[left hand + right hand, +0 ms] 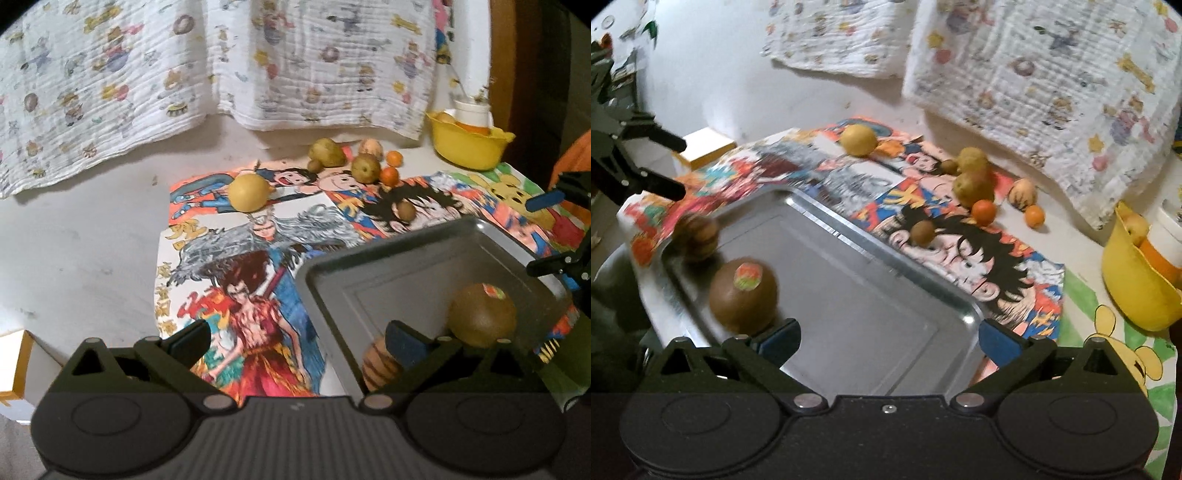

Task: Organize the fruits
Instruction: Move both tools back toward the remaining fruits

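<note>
Two fruits in tray: a brown kiwi with a sticker and a striped round fruit lie in the metal tray, apart from each other, both toward its left side as my right camera sees it.
Right gripper: my right gripper hangs over the tray's near edge with jaws spread wide and nothing between them; the kiwi sits just beside its left finger, not held.
Left gripper: my left gripper is wide open too and empty, poised over the tray's corner and the comic posters.
Step in hand: I judge a drop-off is done, and both hands are free for the next fetch.
Loose fruit: a small kiwi lies on the posters just past the tray; farther off are a yellow fruit, pears and small oranges.
Far corner: a yellow bowl on the tabletop already holds some fruit.
Next move: I would reach for the small kiwi, closing gently so it does not roll.
</note>
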